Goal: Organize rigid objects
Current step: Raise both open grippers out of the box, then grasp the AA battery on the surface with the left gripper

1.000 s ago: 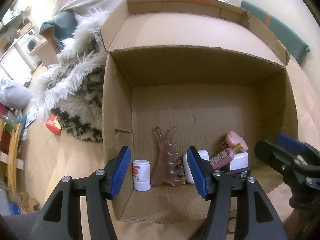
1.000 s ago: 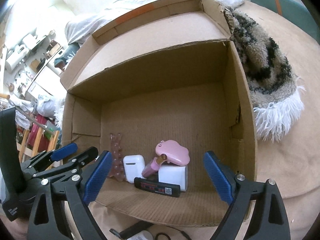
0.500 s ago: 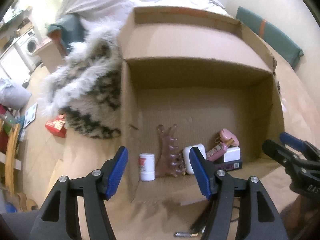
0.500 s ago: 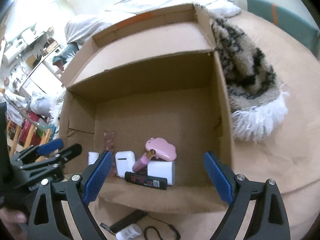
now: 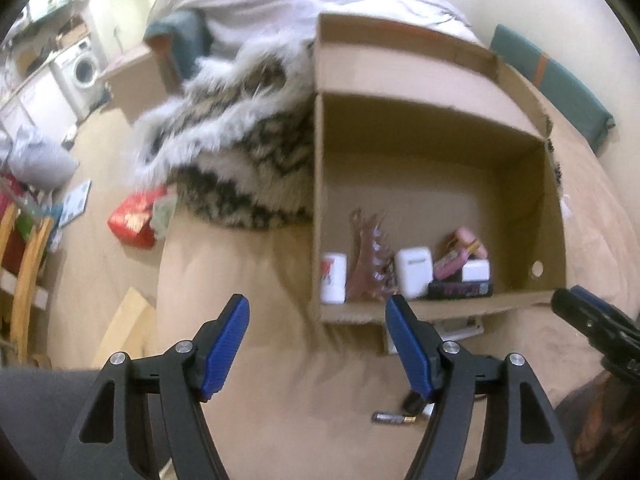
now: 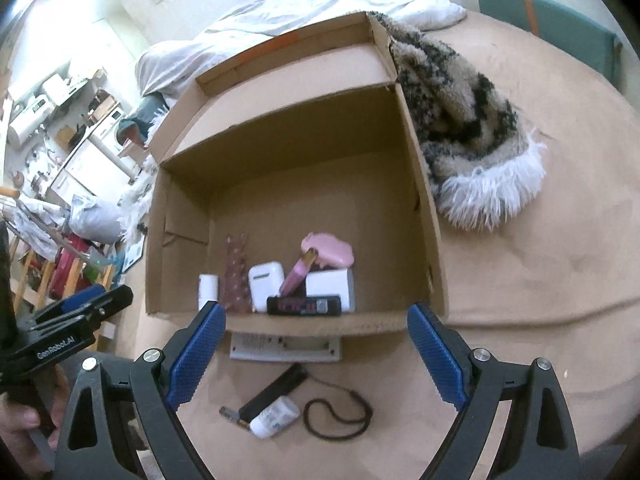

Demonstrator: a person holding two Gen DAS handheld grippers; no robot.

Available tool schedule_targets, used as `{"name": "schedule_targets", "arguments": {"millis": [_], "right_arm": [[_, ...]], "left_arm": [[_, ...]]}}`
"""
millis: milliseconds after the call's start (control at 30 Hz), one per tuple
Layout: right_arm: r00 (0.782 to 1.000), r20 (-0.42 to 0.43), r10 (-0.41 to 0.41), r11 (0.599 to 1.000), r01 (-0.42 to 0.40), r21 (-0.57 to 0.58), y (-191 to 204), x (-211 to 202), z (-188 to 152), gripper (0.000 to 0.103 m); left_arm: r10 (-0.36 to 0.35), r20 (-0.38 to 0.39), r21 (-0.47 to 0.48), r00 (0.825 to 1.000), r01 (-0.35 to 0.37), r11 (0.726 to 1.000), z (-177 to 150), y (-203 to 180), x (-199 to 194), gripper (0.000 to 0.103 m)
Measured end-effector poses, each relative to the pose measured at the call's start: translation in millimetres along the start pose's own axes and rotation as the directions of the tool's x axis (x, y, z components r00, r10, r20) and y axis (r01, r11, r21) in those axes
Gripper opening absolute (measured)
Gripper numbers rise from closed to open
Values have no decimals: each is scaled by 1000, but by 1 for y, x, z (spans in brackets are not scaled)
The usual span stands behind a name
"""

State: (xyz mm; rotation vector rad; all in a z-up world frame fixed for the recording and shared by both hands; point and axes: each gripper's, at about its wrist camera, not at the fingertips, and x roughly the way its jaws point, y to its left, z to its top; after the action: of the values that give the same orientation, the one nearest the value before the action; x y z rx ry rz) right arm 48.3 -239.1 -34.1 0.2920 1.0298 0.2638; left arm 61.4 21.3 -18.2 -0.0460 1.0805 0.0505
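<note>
- Your left gripper point(image 5: 318, 336) hangs over the tan bedcover point(image 5: 260, 280), outside the near left corner of the cardboard box point(image 5: 400, 160). Its blue pads point(image 5: 226, 344) stand apart with nothing between them; the jaws have just been opening.
- Your right gripper point(image 6: 316, 354) hovers before the box's near wall, released and wide, gripping nothing.
- Inside the box, lined along the near wall from left to right: a small white bottle point(image 6: 208, 291), a translucent pink hair claw point(image 6: 237, 280), a white earbud case point(image 6: 266, 283), a pink tube point(image 6: 297, 276) leaning on a white block point(image 6: 331, 289), and a pink cloud-shaped piece point(image 6: 328, 252) behind them. A flat black device point(image 6: 304, 305) lies in front.
- Outside the box on the cover, between your right gripper's pads: a white flat panel point(image 6: 286, 347) against the box, a black stick point(image 6: 276, 391), a small white container point(image 6: 276, 422), a battery point(image 5: 394, 419) and a dark cord loop point(image 6: 338, 418).
- A shaggy patterned throw point(image 6: 460, 120) lies beside the box.
</note>
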Motion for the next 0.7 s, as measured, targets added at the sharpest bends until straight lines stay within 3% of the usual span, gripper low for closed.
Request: {"name": "schedule_targets", "arguments": {"millis": [100,267,433,600,700], "right_arm": [[1000,-18,5,1000,-4,8,2,2,-6,98],[1000,-10,-2,1000,2,-2,6,1,-10,98],[998,-56,7,1000,-6,12,8,16,-12,98],[996,-87,-6,1000,6,-10,14,26,-14,98],[994,-108,-19,1000,17,-13,14,32,-16,98]], "left_arm": [[0,-46,-46,999,-2,999,-8,10,12,68],[83,-96,-64,992,-89,994,-14,24,28,68],[49,-139,-132,989,-68,989,-14,36,36,68],[-4,-199,-56,980,-7,998,-23,14,48,68],[-61,-333,74,941,90,993,-42,-18,66,68]]}}
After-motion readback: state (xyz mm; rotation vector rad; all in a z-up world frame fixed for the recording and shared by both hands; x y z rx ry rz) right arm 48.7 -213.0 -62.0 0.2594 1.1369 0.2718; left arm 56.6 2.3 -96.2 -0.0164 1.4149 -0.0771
